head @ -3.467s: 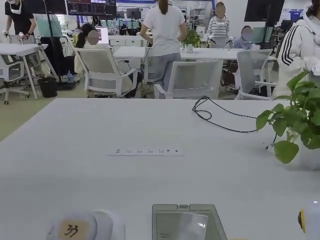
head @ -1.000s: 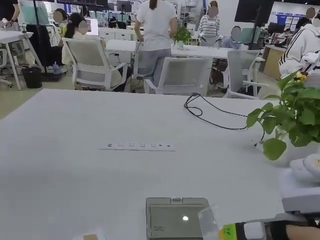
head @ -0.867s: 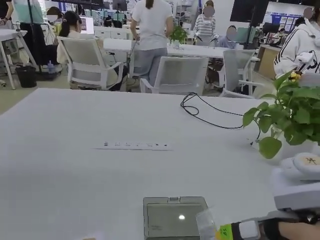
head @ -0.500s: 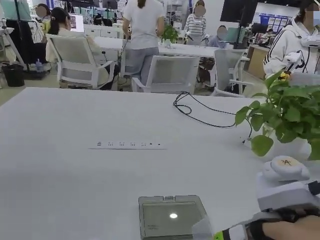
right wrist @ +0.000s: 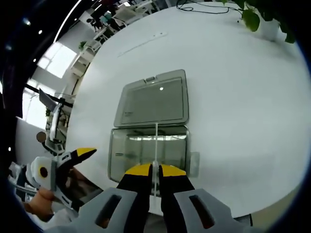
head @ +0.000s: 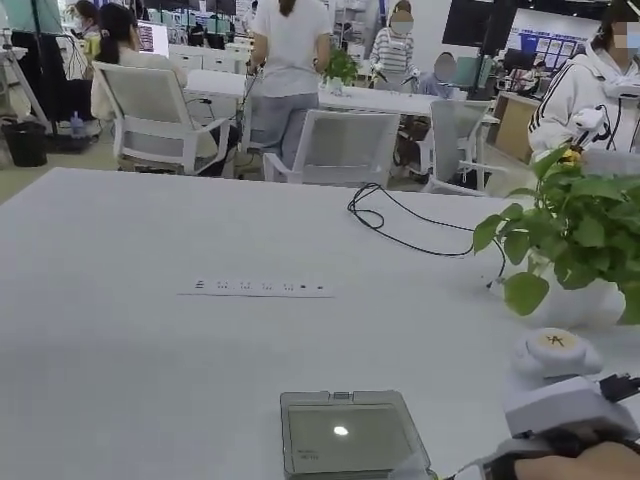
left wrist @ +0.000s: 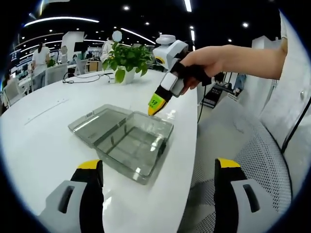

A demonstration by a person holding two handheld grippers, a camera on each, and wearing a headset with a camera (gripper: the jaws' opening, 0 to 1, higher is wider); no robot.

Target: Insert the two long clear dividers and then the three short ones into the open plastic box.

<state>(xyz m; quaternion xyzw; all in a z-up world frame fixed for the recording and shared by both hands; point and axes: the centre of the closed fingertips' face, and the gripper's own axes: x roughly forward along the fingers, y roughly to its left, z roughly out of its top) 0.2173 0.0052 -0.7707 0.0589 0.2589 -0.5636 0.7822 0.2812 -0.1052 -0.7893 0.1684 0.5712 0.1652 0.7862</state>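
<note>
The clear plastic box (right wrist: 148, 154) lies open at the table's near edge, its lid (right wrist: 151, 99) folded flat on the far side. The lid (head: 345, 435) sits at the bottom of the head view. My right gripper (right wrist: 152, 170) is shut on a thin clear divider (right wrist: 156, 143), held edge-on and running along the middle of the tray. In the left gripper view the right gripper (left wrist: 155, 103) points down at the box's (left wrist: 133, 148) far rim. My left gripper (left wrist: 159, 165) stands wide open, short of the box, with nothing between its fingers.
A potted plant (head: 575, 235) stands at the right of the white table (head: 200, 350), with a black cable (head: 420, 225) behind it. A small clear piece (right wrist: 194, 162) lies just right of the box. The table edge runs close under the box. People and chairs are beyond the table.
The right gripper with its clear divider has sunk toward the bottom edge of the head view. The camera has also shifted a little.
</note>
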